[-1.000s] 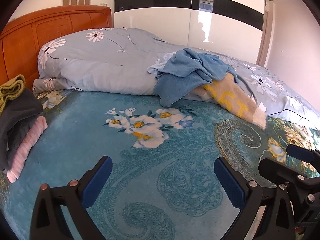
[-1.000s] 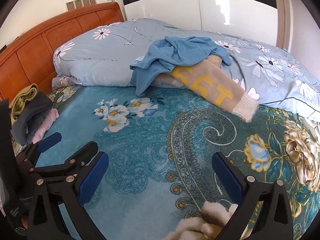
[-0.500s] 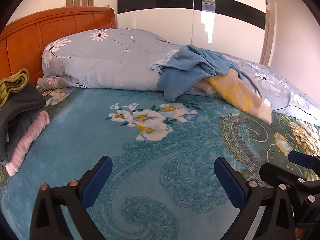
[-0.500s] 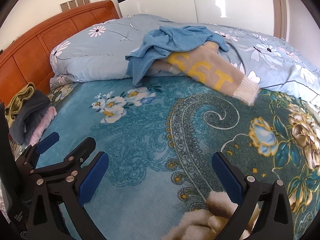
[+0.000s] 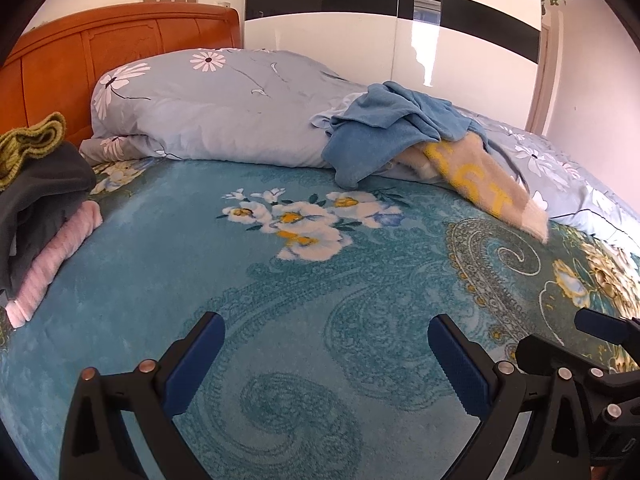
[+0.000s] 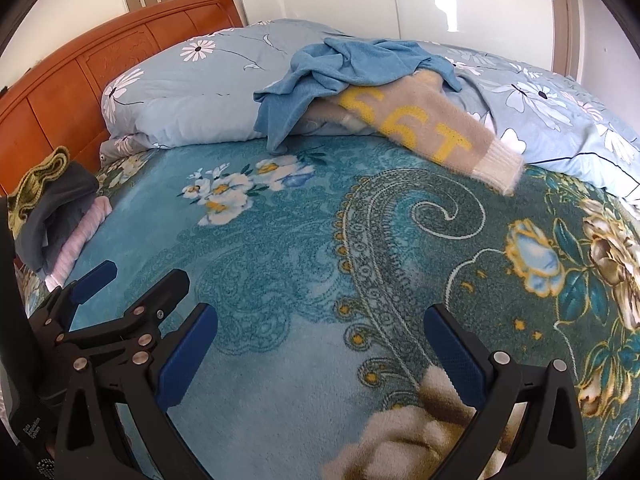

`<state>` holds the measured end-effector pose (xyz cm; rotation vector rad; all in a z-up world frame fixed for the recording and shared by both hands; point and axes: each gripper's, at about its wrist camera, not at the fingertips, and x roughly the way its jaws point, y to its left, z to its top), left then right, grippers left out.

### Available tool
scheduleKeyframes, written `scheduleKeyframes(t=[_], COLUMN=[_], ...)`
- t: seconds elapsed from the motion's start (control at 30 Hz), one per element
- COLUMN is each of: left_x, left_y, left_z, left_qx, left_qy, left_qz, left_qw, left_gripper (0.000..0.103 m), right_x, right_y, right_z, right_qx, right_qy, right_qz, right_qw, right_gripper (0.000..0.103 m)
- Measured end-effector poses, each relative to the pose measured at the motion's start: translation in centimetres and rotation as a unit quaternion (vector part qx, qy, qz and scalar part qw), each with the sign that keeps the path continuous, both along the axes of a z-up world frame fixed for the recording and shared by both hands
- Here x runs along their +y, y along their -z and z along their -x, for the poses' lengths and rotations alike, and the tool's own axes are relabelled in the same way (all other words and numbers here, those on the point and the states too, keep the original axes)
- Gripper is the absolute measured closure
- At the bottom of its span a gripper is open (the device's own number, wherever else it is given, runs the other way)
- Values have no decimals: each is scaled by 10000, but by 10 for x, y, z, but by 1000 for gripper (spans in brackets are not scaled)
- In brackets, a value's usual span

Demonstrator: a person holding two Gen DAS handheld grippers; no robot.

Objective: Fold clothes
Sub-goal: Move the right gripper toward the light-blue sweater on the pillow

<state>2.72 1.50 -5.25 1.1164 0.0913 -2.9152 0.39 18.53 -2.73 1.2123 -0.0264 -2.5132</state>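
Clothes to be folded lie in a loose heap at the far side of the bed (image 5: 120,320), resting against the rolled duvet (image 5: 208,112): a blue garment (image 5: 384,132) on top, and a beige sweater (image 6: 424,120) partly beneath it. Both tools sit at the near edge, well apart from the heap, so the heap lies ahead of each and somewhat to the right. The sweater's visible sleeve has its long axis running from under the blue garment down and to the right, ending in a white cuff (image 6: 498,164) that rests on the blanket. This cuff is the nearest reachable part. The right tool (image 6: 320,356) appears closer to it than the left tool (image 5: 326,364), judged from the larger apparent size in the right wrist view. Both tools stand wide open and hold nothing. A stack of folded clothes (image 5: 36,200) sits at the left edge, beside the headboard (image 5: 80,60). The sweater's body is hidden under the blue garment, so its extent and orientation cannot be determined. The yellow lettering on the sleeve is only partly readable. The stack is cut off by the frame edge in both views.
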Motion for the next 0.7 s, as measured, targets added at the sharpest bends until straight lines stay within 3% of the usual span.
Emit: scheduleKeyframes(t=[0.7], left_x=[-17], left_y=[4], left_z=[5], left_qx=[70], left_qy=[-196], left_qz=[-248], left_qw=[9995], left_gripper=[0], right_x=[-20], right_y=[-4], right_z=[10], right_qx=[159], right_qy=[-297], right_qz=[-194], right_qw=[9992], right_gripper=[0])
